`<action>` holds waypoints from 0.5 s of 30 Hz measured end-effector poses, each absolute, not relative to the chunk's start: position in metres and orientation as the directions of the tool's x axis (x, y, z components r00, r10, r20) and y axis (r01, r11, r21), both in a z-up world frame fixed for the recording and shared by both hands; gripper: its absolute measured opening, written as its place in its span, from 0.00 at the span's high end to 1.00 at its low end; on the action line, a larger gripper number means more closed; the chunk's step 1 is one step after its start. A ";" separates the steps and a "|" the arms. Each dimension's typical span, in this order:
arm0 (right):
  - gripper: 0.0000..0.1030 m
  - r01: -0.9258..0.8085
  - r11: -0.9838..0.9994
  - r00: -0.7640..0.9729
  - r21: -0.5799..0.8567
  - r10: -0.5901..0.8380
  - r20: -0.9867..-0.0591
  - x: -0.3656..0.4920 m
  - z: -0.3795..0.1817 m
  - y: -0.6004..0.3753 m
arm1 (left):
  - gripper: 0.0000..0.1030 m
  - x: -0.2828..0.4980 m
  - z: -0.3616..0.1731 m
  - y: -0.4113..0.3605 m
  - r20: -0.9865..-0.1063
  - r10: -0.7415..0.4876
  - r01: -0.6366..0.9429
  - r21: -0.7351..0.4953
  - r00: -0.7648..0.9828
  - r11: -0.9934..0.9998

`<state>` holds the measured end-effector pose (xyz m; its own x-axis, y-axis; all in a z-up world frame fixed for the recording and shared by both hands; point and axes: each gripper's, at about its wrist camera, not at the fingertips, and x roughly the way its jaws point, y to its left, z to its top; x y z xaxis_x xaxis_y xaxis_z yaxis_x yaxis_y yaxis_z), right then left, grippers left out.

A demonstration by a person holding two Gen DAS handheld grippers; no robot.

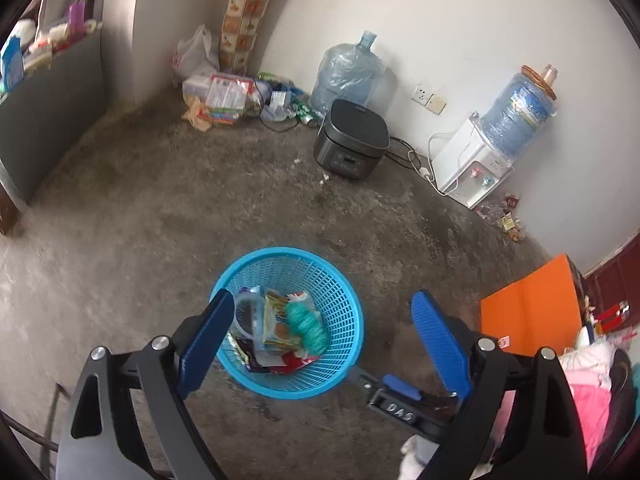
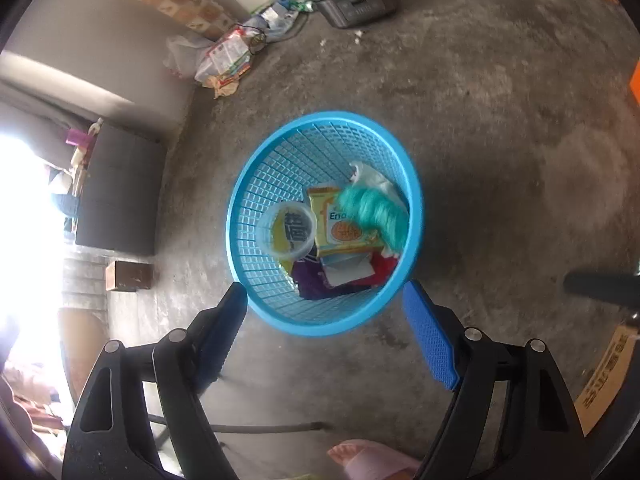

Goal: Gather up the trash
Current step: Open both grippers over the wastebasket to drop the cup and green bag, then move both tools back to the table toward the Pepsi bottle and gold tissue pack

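A blue mesh basket [image 1: 340, 280] [image 2: 256, 184] stands on the concrete floor. Inside it are a clear cup lid [image 2: 289, 232], a yellow snack wrapper [image 2: 340, 232], a teal fluffy bundle [image 1: 306, 326] [image 2: 372, 210], purple and red wrappers and some white plastic. My left gripper [image 1: 323, 298] hovers above the basket's near side, open, with nothing between its blue fingers [image 1: 438, 336]. Over the near rim hangs my right gripper [image 2: 325, 288], open and empty as well. In the left wrist view, part of the right gripper shows low down, to the right of the basket.
A dark rice cooker [image 1: 352, 140], a bagged water jug [image 1: 348, 72] and a white water dispenser [image 1: 468, 160] line the far wall. Packets and bags [image 1: 220, 96] are heaped in the corner. An orange board [image 1: 528, 308] and pink cloth [image 1: 588, 392] lie at the right.
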<state>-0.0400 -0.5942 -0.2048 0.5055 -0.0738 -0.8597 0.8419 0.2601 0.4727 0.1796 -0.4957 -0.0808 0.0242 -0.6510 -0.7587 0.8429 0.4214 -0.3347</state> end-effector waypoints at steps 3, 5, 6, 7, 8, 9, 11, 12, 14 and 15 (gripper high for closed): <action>0.26 0.833 0.269 0.522 0.483 -0.091 -0.848 -0.045 -0.195 -0.588 | 0.14 0.178 -0.068 -0.481 -0.740 -0.672 0.843 -0.339 0.035 0.418; 0.26 0.823 0.292 0.533 0.487 -0.105 -0.839 -0.044 -0.186 -0.583 | 0.15 0.177 -0.051 -0.464 -0.710 -0.703 0.834 -0.365 0.038 0.413; 0.26 0.816 0.310 0.541 0.488 -0.111 -0.833 -0.042 -0.179 -0.580 | 0.14 0.175 -0.041 -0.455 -0.694 -0.719 0.834 -0.372 0.041 0.407; 0.26 0.806 0.333 0.550 0.489 -0.117 -0.827 -0.039 -0.173 -0.576 | 0.15 0.175 -0.034 -0.449 -0.681 -0.731 0.837 -0.377 0.041 0.398; 0.26 0.794 0.357 0.561 0.491 -0.122 -0.819 -0.036 -0.166 -0.572 | 0.14 0.172 -0.023 -0.438 -0.664 -0.746 0.841 -0.376 0.049 0.390; 0.26 0.780 0.382 0.575 0.496 -0.125 -0.809 -0.033 -0.157 -0.566 | 0.14 0.170 -0.015 -0.430 -0.653 -0.755 0.844 -0.374 0.056 0.386; 0.26 0.745 0.430 0.608 0.509 -0.126 -0.784 -0.027 -0.140 -0.556 | 0.14 0.164 0.005 -0.407 -0.633 -0.770 0.843 -0.372 0.074 0.387; 0.26 0.727 0.453 0.624 0.517 -0.122 -0.771 -0.023 -0.131 -0.551 | 0.14 0.162 0.011 -0.399 -0.633 -0.770 0.841 -0.370 0.083 0.394; 0.26 0.683 0.493 0.660 0.539 -0.098 -0.745 -0.015 -0.114 -0.541 | 0.15 0.158 0.024 -0.374 -0.633 -0.768 0.830 -0.373 0.099 0.414; 0.26 0.659 0.516 0.675 0.547 -0.084 -0.733 -0.012 -0.105 -0.537 | 0.15 0.157 0.028 -0.365 -0.631 -0.769 0.827 -0.375 0.104 0.420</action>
<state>-0.0116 -0.5368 -0.1053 0.6747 -0.0840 -0.7333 0.6592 0.5155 0.5475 0.1572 -0.3652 0.0283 0.1042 -0.7686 -0.6311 0.8268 0.4196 -0.3746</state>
